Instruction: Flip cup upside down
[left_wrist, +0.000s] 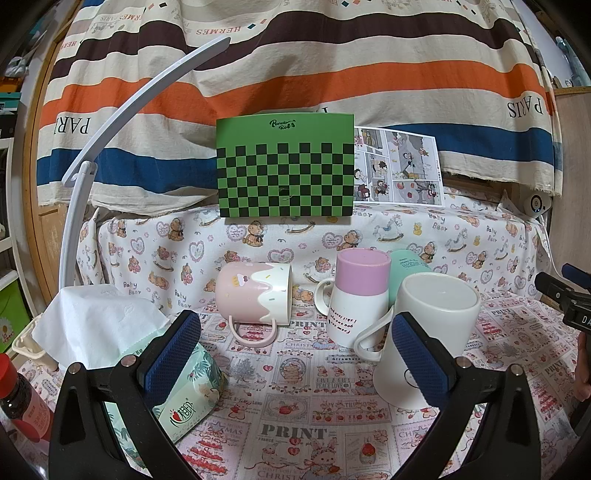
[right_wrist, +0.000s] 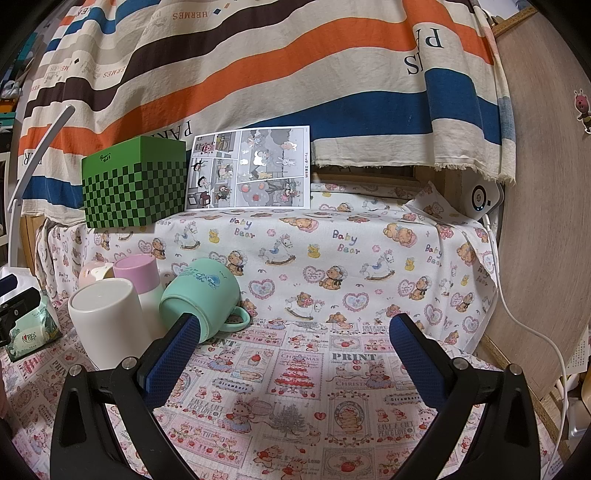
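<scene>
Left wrist: jaws wide, level.

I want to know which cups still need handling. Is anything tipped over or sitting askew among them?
Two cups look off. The pink mug lies on its side, handle toward the camera. The mint-green mug is tilted, leaning beside the purple-bottomed mug. That one and the white mug stand upside down.

Striped drape hangs at far wall; printed cloth covers table; wood panel at right.
</scene>
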